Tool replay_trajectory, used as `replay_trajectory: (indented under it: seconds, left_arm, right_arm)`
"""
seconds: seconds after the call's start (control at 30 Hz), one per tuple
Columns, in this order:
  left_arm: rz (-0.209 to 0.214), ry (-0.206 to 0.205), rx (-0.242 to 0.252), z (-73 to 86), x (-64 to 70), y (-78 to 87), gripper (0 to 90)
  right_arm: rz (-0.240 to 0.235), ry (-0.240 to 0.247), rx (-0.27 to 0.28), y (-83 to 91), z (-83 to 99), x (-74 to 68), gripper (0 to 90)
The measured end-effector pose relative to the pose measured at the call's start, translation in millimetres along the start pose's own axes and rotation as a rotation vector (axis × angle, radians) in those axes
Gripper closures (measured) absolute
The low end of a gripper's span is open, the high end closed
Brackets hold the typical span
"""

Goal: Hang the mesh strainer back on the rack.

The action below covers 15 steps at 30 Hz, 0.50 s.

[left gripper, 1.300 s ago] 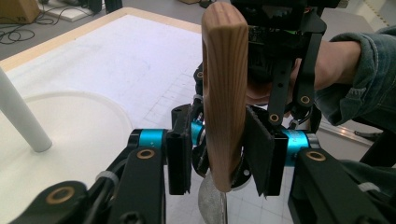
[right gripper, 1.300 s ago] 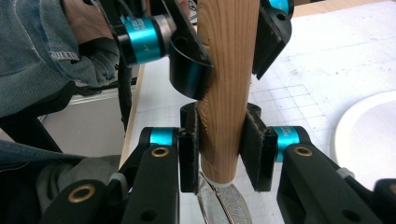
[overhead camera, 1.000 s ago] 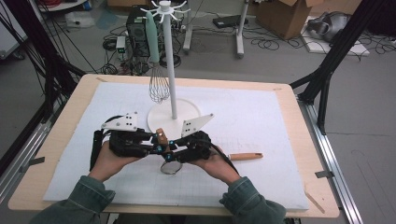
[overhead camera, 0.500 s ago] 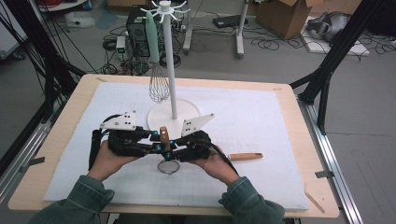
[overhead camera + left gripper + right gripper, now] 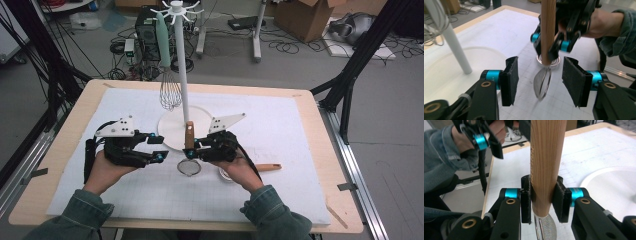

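- Right gripper (image 5: pixel 541 202) clamps the strainer (image 5: pixel 189 167) by its wooden handle (image 5: pixel 546 157), upright, ready for the rack (image 5: pixel 178 60).
- Left gripper (image 5: pixel 539 80) waits with jaws apart around the mesh.

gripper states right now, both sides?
Left gripper: open, jaws either side of the strainer, not touching.
Right gripper: shut on the strainer's wooden handle, held upright.

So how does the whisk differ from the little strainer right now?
The whisk hangs from the white stand, free of both grippers; the strainer is clamped at its handle by the right gripper. The whisk has a pale green handle and open wire loops; the strainer has a wooden handle and fine mesh. Both point handle-up, head-down.
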<state>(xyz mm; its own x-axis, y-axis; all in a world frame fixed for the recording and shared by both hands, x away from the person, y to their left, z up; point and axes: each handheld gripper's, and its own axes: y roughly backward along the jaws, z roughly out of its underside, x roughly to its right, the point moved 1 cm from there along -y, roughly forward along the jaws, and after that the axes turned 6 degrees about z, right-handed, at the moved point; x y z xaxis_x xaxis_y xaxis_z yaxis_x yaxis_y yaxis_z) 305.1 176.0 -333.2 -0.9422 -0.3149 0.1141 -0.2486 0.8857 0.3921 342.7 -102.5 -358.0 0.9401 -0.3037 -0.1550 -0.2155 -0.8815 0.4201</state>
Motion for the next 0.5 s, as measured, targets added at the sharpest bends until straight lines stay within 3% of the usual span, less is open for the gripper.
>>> replay_trajectory:
  seconds: [0.5]
  left_arm:
    - [-0.092,0.048,0.001,19.5,-6.4,8.9,33.7]
  right_arm:
    - [0.055,-0.011,0.015,26.0,-39.2,23.2,71.6]
